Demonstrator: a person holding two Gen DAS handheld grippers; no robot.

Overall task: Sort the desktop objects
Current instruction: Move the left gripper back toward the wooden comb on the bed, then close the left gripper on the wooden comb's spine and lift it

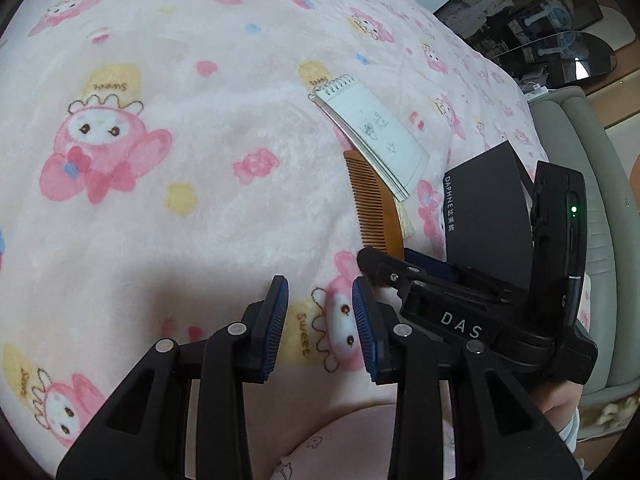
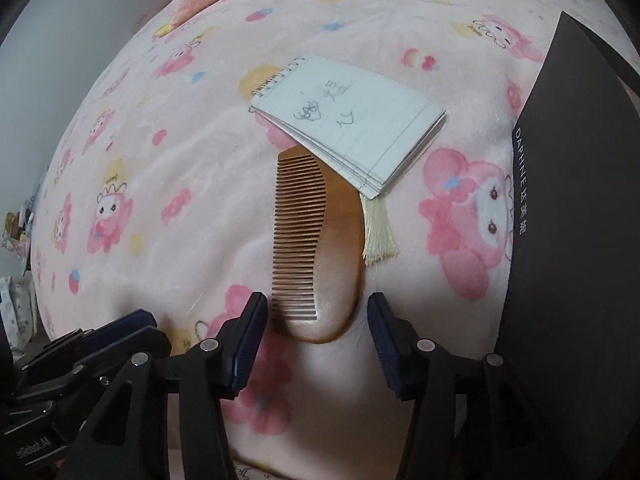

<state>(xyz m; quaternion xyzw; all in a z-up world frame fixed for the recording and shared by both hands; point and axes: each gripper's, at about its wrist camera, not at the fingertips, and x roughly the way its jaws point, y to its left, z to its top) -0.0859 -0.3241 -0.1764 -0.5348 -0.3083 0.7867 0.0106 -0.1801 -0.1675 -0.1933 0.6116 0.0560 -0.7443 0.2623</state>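
Comb (image 2: 316,248) lies just ahead of our right tongs (image 2: 318,338), spread wide and empty; our left tongs (image 1: 320,320) gape empty, notepad (image 1: 370,136) beyond.

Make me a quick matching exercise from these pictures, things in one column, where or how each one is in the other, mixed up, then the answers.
Things:
1. wooden comb
2. spiral notepad
3. black box
4. right gripper

States:
A. lies on one end of the comb
B. open, jaws either side of the comb's near end
C. stands at the right edge, printed DAPHNE
D. far end tucked under the notepad

Pairs: 1-D, 2-A, 3-C, 4-B
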